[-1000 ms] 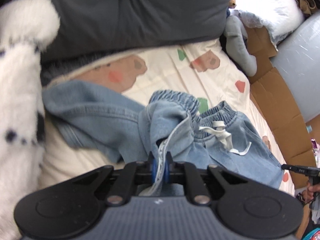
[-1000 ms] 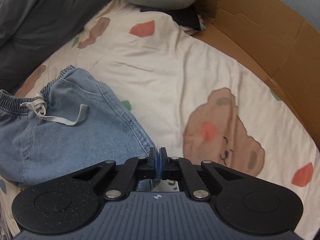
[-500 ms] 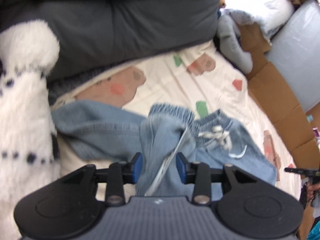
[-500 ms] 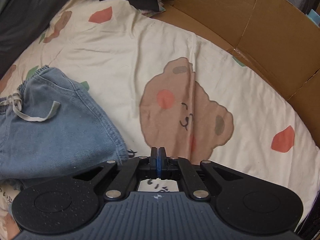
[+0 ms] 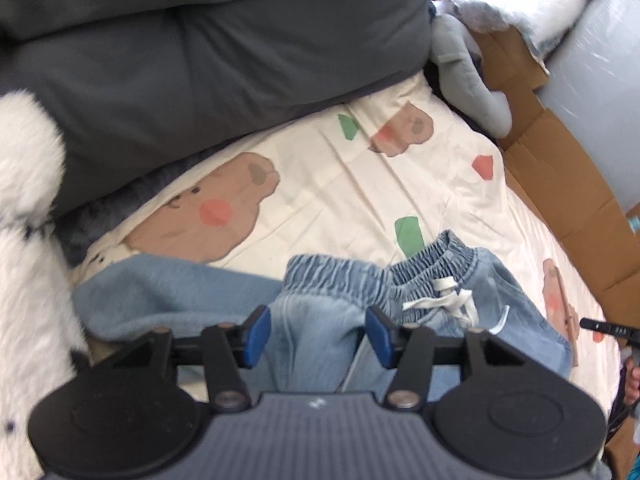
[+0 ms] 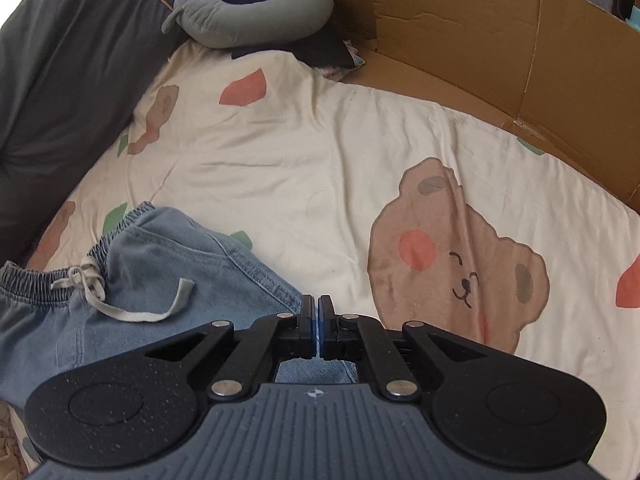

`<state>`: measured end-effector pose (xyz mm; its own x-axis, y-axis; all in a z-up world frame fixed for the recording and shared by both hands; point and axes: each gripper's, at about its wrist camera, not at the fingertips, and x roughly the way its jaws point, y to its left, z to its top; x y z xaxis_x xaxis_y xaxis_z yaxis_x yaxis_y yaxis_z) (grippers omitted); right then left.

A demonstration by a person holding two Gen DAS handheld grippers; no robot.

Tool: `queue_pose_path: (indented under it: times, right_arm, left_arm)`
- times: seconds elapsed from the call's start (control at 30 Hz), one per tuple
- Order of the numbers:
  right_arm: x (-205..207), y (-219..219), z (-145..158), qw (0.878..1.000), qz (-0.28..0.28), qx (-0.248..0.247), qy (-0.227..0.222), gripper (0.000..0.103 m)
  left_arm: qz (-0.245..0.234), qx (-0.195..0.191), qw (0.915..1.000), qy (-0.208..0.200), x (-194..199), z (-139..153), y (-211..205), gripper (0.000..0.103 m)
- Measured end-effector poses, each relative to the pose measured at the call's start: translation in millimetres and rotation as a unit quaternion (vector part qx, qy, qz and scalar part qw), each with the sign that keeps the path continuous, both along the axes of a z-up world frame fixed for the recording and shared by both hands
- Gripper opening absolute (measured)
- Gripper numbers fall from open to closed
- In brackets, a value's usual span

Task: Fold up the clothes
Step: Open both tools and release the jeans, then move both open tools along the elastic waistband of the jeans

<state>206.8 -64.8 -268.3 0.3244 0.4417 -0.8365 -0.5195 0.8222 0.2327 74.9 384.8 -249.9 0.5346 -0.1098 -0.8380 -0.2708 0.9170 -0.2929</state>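
A bed carries a cream cotton sheet (image 6: 320, 168) printed with brown bear faces and coral and green patches, lightly creased. A dark grey duvet (image 5: 208, 64) bulks along its far side, and brown corrugated cardboard (image 6: 480, 48) walls the other side. A grey curved cushion (image 6: 256, 12) lies at the head, and white fluffy fabric with dark spots (image 5: 28, 240) edges the left wrist view. The denim shorts (image 5: 460, 292), pale blue with a gathered elastic waistband and a flat white drawstring (image 6: 120, 300), lie crumpled on the sheet near both tools. The left hand-held gripper (image 5: 318, 334) stands wide, denim between its blue pads without being pinched. The right hand-held gripper (image 6: 318, 328) is nearly closed; whether it pinches the hem I cannot tell.
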Motion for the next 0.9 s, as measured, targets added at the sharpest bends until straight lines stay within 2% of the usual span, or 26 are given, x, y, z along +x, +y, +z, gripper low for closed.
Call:
queue_pose_path:
  times: [0.2, 0.27, 0.33, 0.43, 0.63, 0.67, 0.77, 0.83, 0.9]
  right_arm:
    - [2, 10, 2, 1.0, 0.001, 0.015, 0.002, 0.005]
    - [0, 14, 3, 1.0, 0.007, 0.021, -0.001, 0.015]
    - [-1, 18, 5, 1.0, 0.01, 0.028, -0.004, 0.032]
    - [-2, 23, 5, 0.999, 0.018, 0.039, -0.002, 0.034]
    - [-5, 32, -2, 0.998, 0.033, 0.046, 0.002, 0.034]
    - [-6, 33, -3, 0.998, 0.036, 0.047, 0.002, 0.034]
    - [-8, 33, -9, 0.998, 0.042, 0.051, 0.006, 0.034]
    - [-7, 36, -14, 0.997, 0.05, 0.051, 0.007, 0.034]
    - [-5, 41, -18, 0.997, 0.058, 0.049, 0.009, 0.034]
  left_arm:
    - [-0.01, 0.002, 0.9999, 0.013, 13, -10, -8, 0.06]
    - [-0.016, 0.006, 0.9998, 0.013, 16, -11, -13, 0.065]
    - [-0.02, 0.007, 0.9997, 0.013, 19, -11, -17, 0.069]
    - [-0.037, 0.02, 0.999, 0.017, 25, -14, -24, 0.075]
    - [-0.044, 0.042, 0.9974, 0.039, 34, -30, -28, 0.075]
    - [-0.042, 0.045, 0.9973, 0.041, 34, -32, -27, 0.074]
    - [-0.034, 0.051, 0.9971, 0.046, 34, -38, -24, 0.065]
    - [-0.033, 0.054, 0.997, 0.046, 33, -38, -22, 0.056]
    - [-0.032, 0.051, 0.9973, 0.041, 30, -36, -20, 0.052]
